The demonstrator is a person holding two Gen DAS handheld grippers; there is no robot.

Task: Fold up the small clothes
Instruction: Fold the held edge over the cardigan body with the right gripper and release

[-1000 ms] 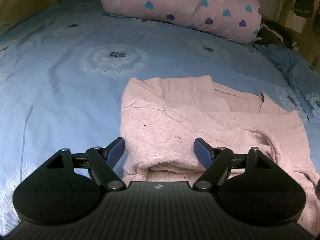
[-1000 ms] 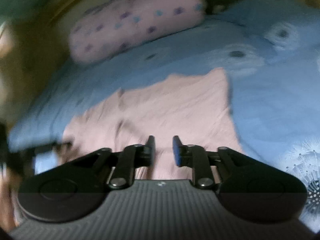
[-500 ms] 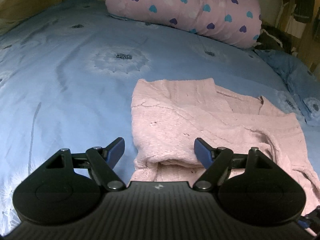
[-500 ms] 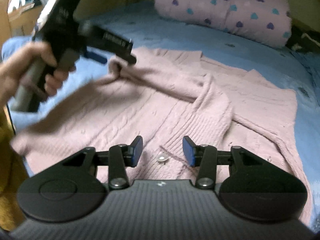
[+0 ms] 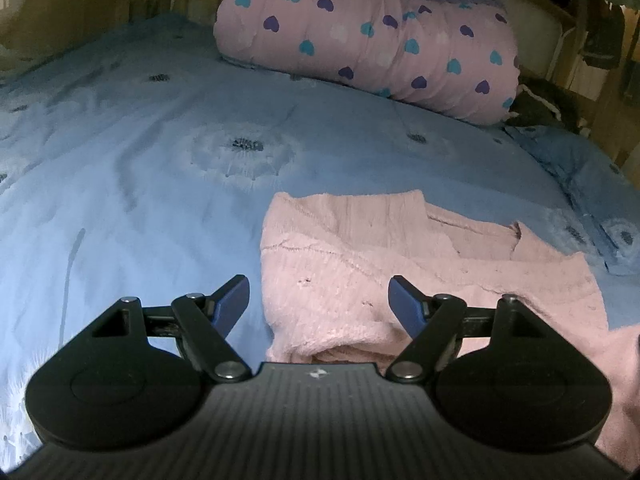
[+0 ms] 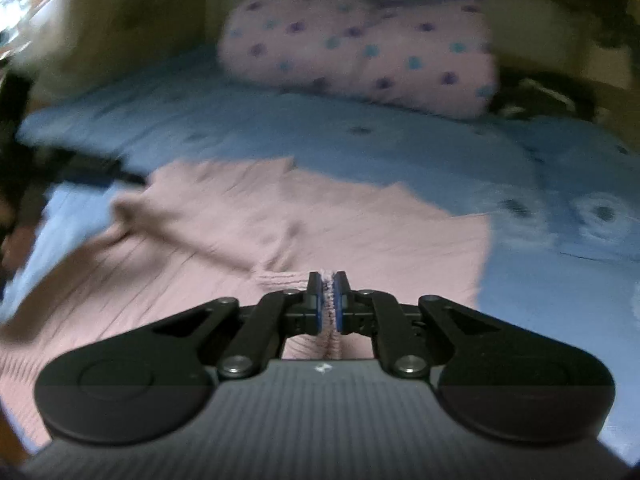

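Note:
A pink knitted cardigan (image 5: 360, 280) lies partly folded on the blue bed cover (image 5: 140, 184). In the left wrist view its folded near-left corner sits under my left gripper (image 5: 318, 296), which hangs open above it, pads apart and touching nothing. In the right wrist view the same cardigan (image 6: 280, 224) spreads across the bed, blurred by motion. My right gripper (image 6: 327, 286) is shut on a ribbed pink edge of the cardigan, a strip of knit pinched between its blue pads. The left gripper shows as a dark blur (image 6: 92, 172) at the left edge there.
A pink pillow with blue and purple hearts (image 5: 368, 40) lies across the head of the bed. A wrinkled blue cover (image 5: 580, 168) and dark items (image 5: 540, 104) sit at the far right by a wooden frame. Open blue bedding stretches to the left of the cardigan.
My right gripper has closed from half open onto the cardigan's ribbed edge and swung round. The left gripper stays open, its view barely shifted over the cardigan's corner.

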